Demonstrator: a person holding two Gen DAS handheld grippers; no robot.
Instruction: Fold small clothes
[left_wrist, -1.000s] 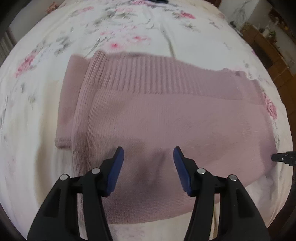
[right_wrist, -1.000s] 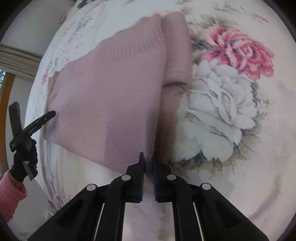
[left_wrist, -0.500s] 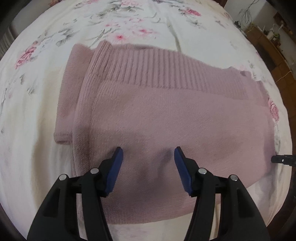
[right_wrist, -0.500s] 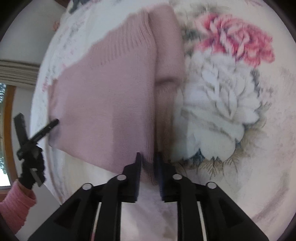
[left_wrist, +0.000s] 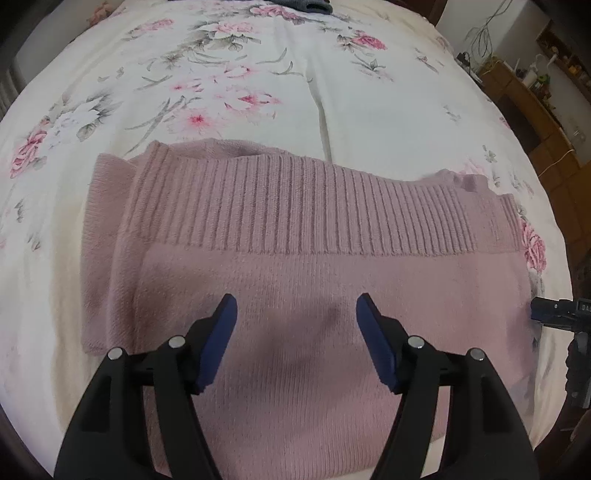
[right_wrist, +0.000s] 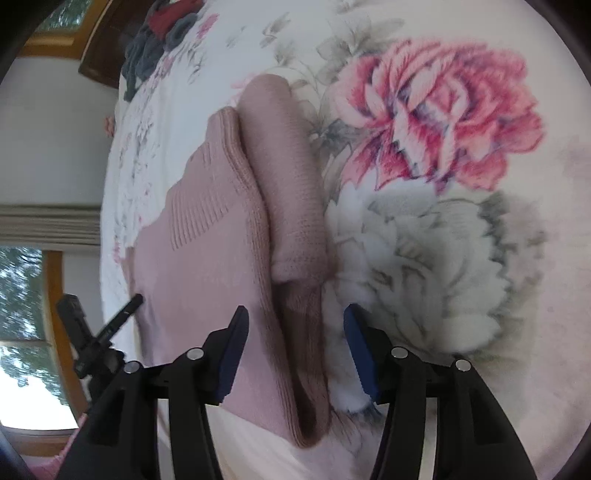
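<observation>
A dusty-pink knitted sweater lies folded flat on the floral bedsheet, its ribbed hem band across the far side and a sleeve folded under at the left. My left gripper hovers open over its near part, holding nothing. In the right wrist view the same sweater shows its side edge with the folded sleeve beside it. My right gripper is open, its blue pads either side of that edge, gripping nothing.
The bed's near edge runs just below the sweater. A pile of dark clothes lies at the far end of the bed. Wooden furniture stands to the right. The other gripper's tip shows at the sweater's right edge.
My right gripper has opened and let go of the sweater's edge, which now lies on the bed. The left gripper stayed open and tilted up, showing more of the bed.
</observation>
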